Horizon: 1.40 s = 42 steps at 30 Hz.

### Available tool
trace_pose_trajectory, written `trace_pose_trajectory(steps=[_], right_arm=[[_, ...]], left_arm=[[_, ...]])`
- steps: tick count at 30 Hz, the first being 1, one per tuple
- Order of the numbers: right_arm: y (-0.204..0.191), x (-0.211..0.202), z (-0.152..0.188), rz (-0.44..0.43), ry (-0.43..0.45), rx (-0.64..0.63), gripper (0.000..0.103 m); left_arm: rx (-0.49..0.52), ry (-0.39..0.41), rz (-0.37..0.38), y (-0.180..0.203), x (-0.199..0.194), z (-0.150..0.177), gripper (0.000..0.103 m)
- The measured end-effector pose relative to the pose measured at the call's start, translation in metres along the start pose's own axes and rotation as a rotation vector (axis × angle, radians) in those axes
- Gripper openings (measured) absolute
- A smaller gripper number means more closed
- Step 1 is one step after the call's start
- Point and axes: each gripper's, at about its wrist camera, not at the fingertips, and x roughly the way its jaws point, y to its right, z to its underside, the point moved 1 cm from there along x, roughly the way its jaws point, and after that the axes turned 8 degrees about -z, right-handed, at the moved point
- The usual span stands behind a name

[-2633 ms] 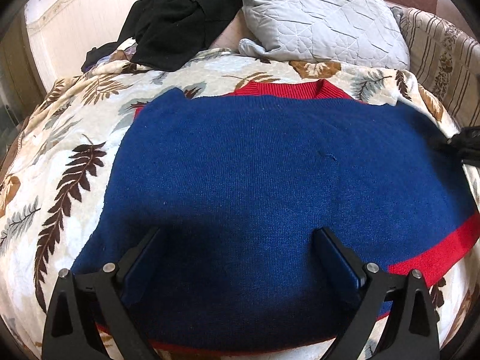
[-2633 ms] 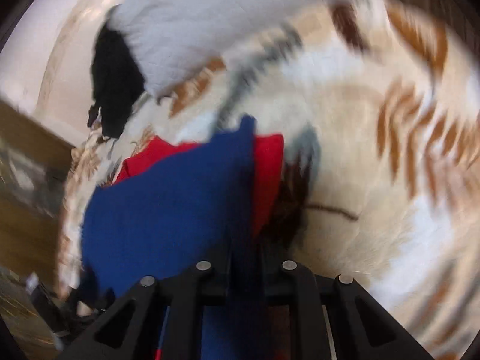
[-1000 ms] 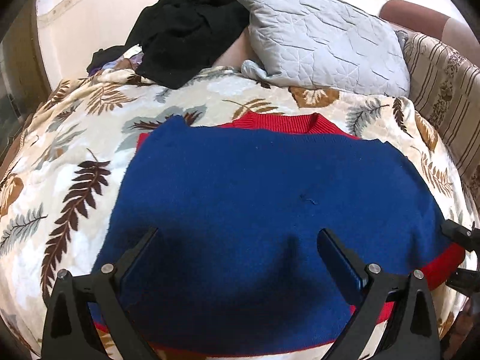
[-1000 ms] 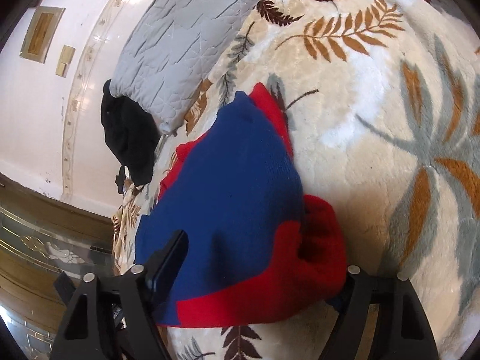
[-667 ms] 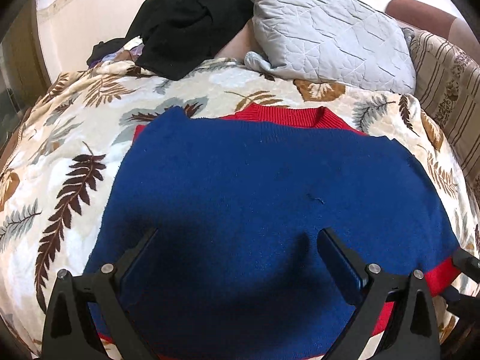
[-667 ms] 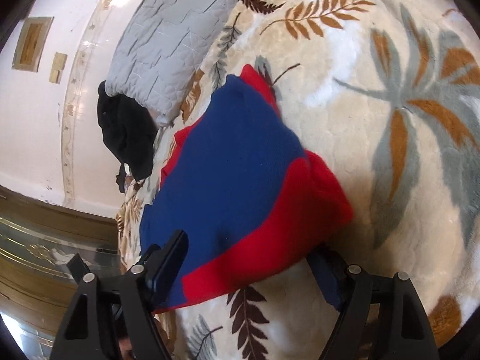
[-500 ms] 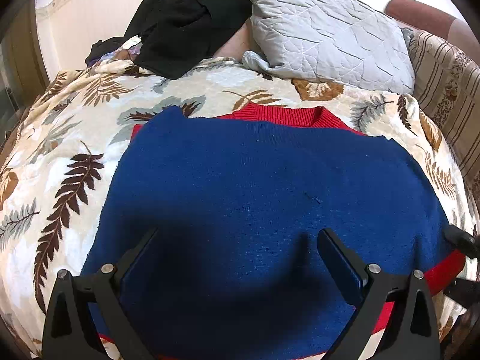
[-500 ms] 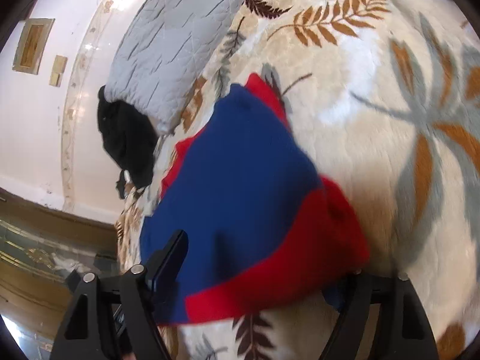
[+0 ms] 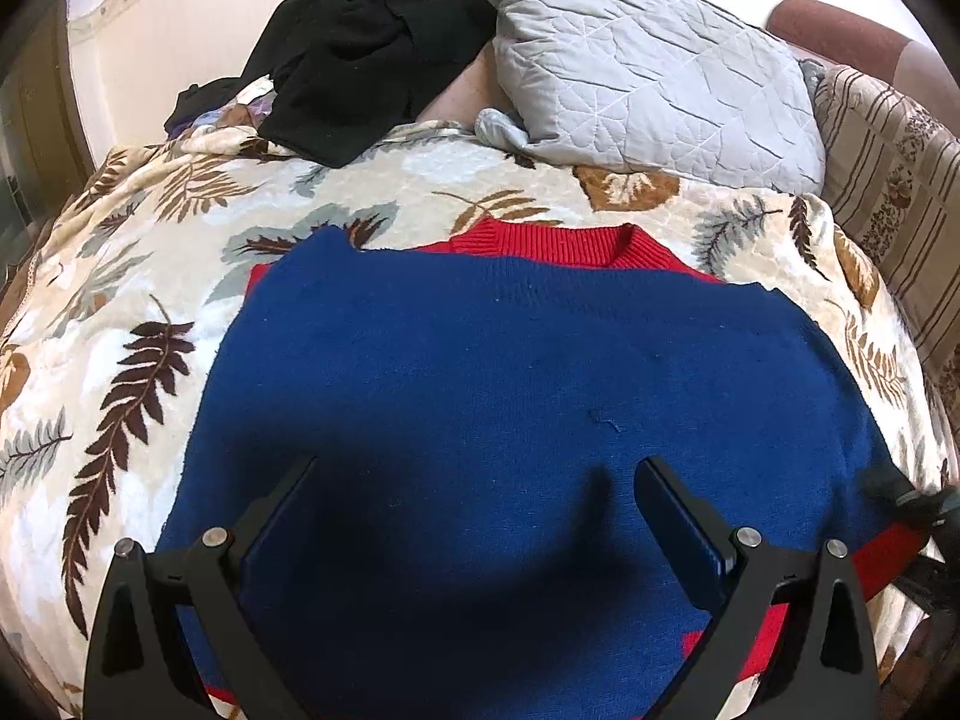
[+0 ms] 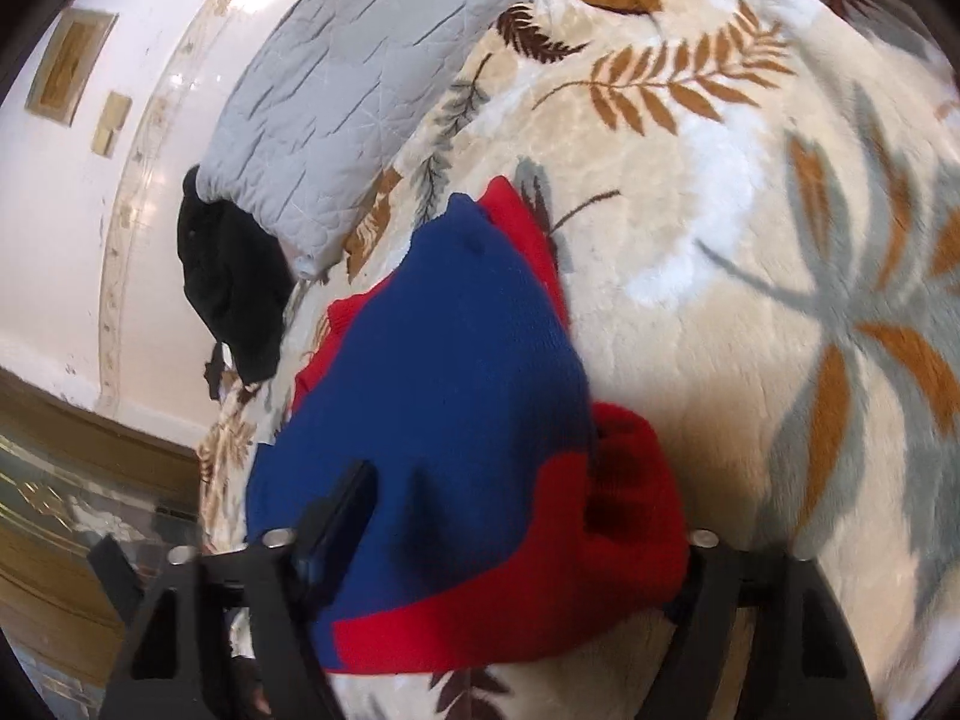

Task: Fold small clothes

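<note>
A blue knit sweater (image 9: pixel 510 396) with a red collar (image 9: pixel 558 243) and red hem lies flat on the leaf-print blanket (image 9: pixel 108 324). My left gripper (image 9: pixel 477 510) hovers open over the sweater's near part, with nothing between its fingers. In the right wrist view the sweater's corner (image 10: pixel 456 396) is bunched, its red hem (image 10: pixel 600 534) heaped up. My right gripper (image 10: pixel 516 522) straddles that corner, jaws still wide and closing; the red cloth hides the right finger's pad. The right gripper's tip (image 9: pixel 912 498) shows at the sweater's right edge in the left wrist view.
A grey quilted pillow (image 9: pixel 648 78) and a heap of black clothes (image 9: pixel 366 42) lie at the bed's far end against a white wall. A striped cushion (image 9: pixel 888 180) borders the right side. Bare blanket (image 10: pixel 780 240) stretches to the right of the sweater.
My right gripper, earlier shut on the sweater's edge, let go and now has the bunched red-hemmed corner between wide jaws. The sweater's right side has been drawn inward. The left gripper has stayed put.
</note>
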Motion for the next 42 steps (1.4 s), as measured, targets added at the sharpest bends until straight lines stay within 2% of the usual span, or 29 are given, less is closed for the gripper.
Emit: trace_pose_trajectory(steps=[1, 3, 5, 7, 8, 9, 11, 12, 13, 15, 19, 21, 23, 25, 26, 27, 28, 30, 33, 35, 36, 37, 38, 39, 41, 42], right_arm=[[0.0, 0.0, 0.001, 0.006, -0.013, -0.012, 0.012], [-0.009, -0.012, 0.005, 0.034, 0.018, -0.058, 0.011], [-0.016, -0.024, 0.011, 0.063, 0.033, -0.109, 0.01], [-0.008, -0.018, 0.014, 0.08, -0.011, -0.103, 0.015], [0.001, -0.015, 0.017, 0.057, -0.041, -0.072, 0.017], [0.009, -0.017, 0.019, 0.014, -0.052, -0.05, 0.024], [0.011, -0.028, 0.02, -0.01, -0.054, -0.072, 0.039], [0.01, -0.039, 0.019, -0.025, -0.049, -0.083, 0.066], [0.01, -0.05, 0.016, -0.025, -0.025, -0.087, 0.082], [0.007, -0.067, 0.007, -0.001, 0.021, -0.105, 0.082], [-0.001, -0.064, -0.033, -0.025, 0.025, -0.133, 0.082], [-0.004, -0.043, -0.059, -0.035, -0.023, -0.143, 0.082], [-0.007, -0.008, -0.078, -0.035, -0.112, -0.159, 0.082], [-0.008, 0.021, -0.085, 0.004, -0.179, -0.169, 0.082], [-0.008, 0.04, -0.086, 0.02, -0.239, -0.189, 0.082], [-0.016, 0.046, -0.085, 0.045, -0.233, -0.255, 0.077], [-0.023, 0.05, -0.083, 0.079, -0.256, -0.301, 0.032], [-0.034, 0.045, -0.081, 0.109, -0.239, -0.315, 0.022], [-0.042, 0.028, -0.076, 0.22, -0.166, -0.351, 0.021], [-0.041, 0.015, -0.068, 0.217, -0.152, -0.319, 0.026], [-0.04, 0.008, -0.064, 0.194, -0.153, -0.307, 0.04], [-0.04, 0.002, -0.058, 0.179, -0.147, -0.303, 0.075], [-0.042, -0.009, -0.051, 0.163, -0.119, -0.304, 0.088], [-0.047, -0.024, -0.04, 0.131, -0.08, -0.313, 0.091], [-0.054, -0.042, -0.022, 0.033, -0.082, -0.303, 0.091], [-0.056, -0.053, -0.008, -0.042, -0.088, -0.272, 0.091]], left_arm=[[0.005, -0.008, -0.001, 0.001, 0.002, 0.001, 0.101], [0.023, -0.027, -0.015, 0.002, 0.007, 0.003, 0.101], [0.016, -0.014, -0.03, -0.001, 0.002, 0.003, 0.101], [-0.026, 0.03, -0.01, -0.006, -0.009, 0.001, 0.101], [-0.035, 0.042, 0.005, -0.006, -0.012, -0.001, 0.101], [-0.024, 0.045, 0.017, -0.004, -0.012, -0.001, 0.101], [0.024, 0.012, 0.002, 0.002, -0.001, 0.002, 0.101], [0.051, -0.026, -0.014, 0.005, 0.011, 0.005, 0.101], [0.068, -0.064, -0.027, 0.007, 0.025, 0.012, 0.103], [0.065, -0.009, -0.03, 0.008, 0.023, 0.016, 0.103], [0.067, -0.013, -0.023, 0.007, 0.023, 0.017, 0.103], [0.07, -0.013, -0.019, 0.005, 0.023, 0.017, 0.103], [0.071, -0.009, -0.02, 0.005, 0.023, 0.018, 0.103], [0.071, -0.007, -0.019, 0.006, 0.023, 0.018, 0.103], [0.072, -0.008, -0.019, 0.006, 0.023, 0.018, 0.103], [0.074, -0.009, -0.018, 0.006, 0.024, 0.018, 0.103], [0.073, -0.01, -0.014, 0.006, 0.024, 0.018, 0.103], [0.075, -0.01, -0.014, 0.006, 0.024, 0.018, 0.103], [0.076, -0.004, -0.021, 0.007, 0.024, 0.018, 0.103], [0.077, -0.001, -0.015, 0.006, 0.023, 0.018, 0.103], [0.078, -0.003, -0.013, 0.006, 0.023, 0.018, 0.103], [0.077, -0.006, -0.012, 0.006, 0.023, 0.017, 0.103], [0.078, -0.01, -0.01, 0.005, 0.022, 0.017, 0.103], [0.075, -0.018, -0.008, 0.004, 0.019, 0.016, 0.103], [0.051, -0.022, 0.005, -0.001, 0.009, 0.014, 0.103], [0.027, -0.002, 0.015, -0.005, -0.001, 0.014, 0.103]])
